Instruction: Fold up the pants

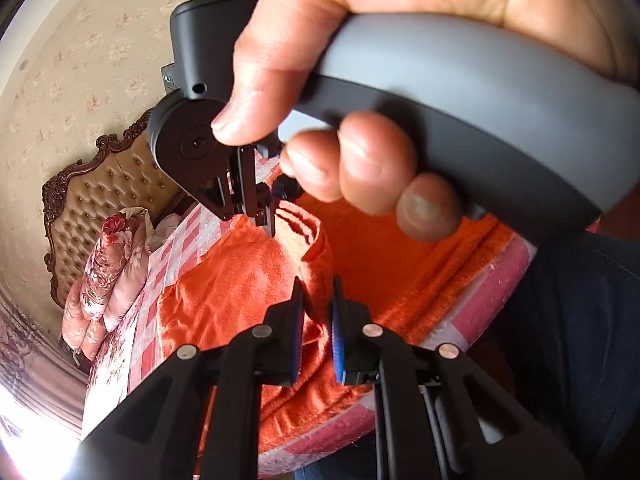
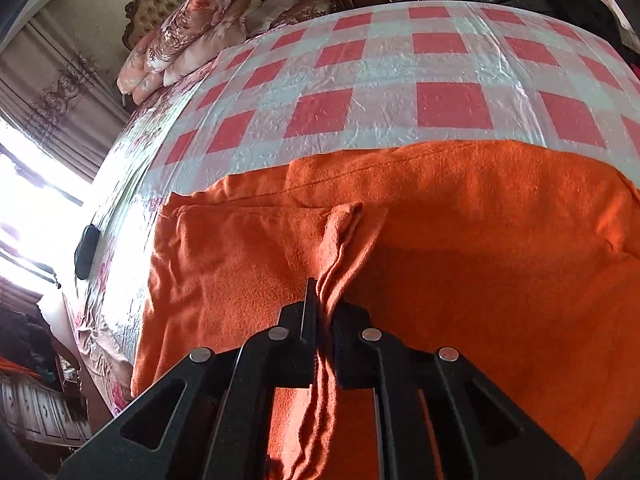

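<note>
The orange pants [image 2: 460, 240] lie spread on the checked bed cover [image 2: 400, 80]. The right tongs [image 2: 325, 300] are pinched tight on a pants fold. The left tongs [image 1: 318, 300] are slightly open w/ pants fabric between the fingers, grip unclear.

My left gripper [image 1: 316, 300] points forward, its two fingers nearly parallel with a narrow gap between the blue pads [image 1: 337, 340], a fold of cloth in that gap. At twelve o'clock above it my right hand [image 1: 360, 92] wraps the grey handle of my right gripper [image 2: 322, 304], thumb on top and three fingers curled beneath, its small jaws aimed down at about ten o'clock. From its own camera, those fingers are pressed together on a ridge of fabric.
</note>
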Tool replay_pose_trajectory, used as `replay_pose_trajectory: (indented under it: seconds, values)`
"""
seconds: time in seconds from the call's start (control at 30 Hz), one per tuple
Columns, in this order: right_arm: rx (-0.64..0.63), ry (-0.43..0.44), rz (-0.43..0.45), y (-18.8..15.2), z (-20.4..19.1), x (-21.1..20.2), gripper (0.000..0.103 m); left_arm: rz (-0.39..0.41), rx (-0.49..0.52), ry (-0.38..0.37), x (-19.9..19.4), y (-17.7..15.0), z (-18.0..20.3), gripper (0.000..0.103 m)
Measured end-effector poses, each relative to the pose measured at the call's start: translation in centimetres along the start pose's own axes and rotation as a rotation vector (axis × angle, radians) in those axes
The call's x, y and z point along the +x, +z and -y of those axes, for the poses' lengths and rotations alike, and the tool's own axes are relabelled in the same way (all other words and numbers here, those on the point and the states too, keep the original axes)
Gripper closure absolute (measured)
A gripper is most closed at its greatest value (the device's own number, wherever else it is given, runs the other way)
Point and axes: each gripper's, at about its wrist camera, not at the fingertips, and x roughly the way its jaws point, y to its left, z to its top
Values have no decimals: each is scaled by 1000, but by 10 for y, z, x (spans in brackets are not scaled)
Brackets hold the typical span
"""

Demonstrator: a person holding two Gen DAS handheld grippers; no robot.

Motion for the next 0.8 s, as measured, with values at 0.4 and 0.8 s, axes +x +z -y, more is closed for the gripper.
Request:
replay_pose_trajectory:
  seconds: [0.4, 0.8]
  values:
    - [-48, -272, 177, 4, -1, -19, 79, 20, -213, -215, -21, -6, -24, 52]
    - [-160, -311, 217, -60, -55, -30, 79, -183, -806, -206, 55, -61, -221, 103]
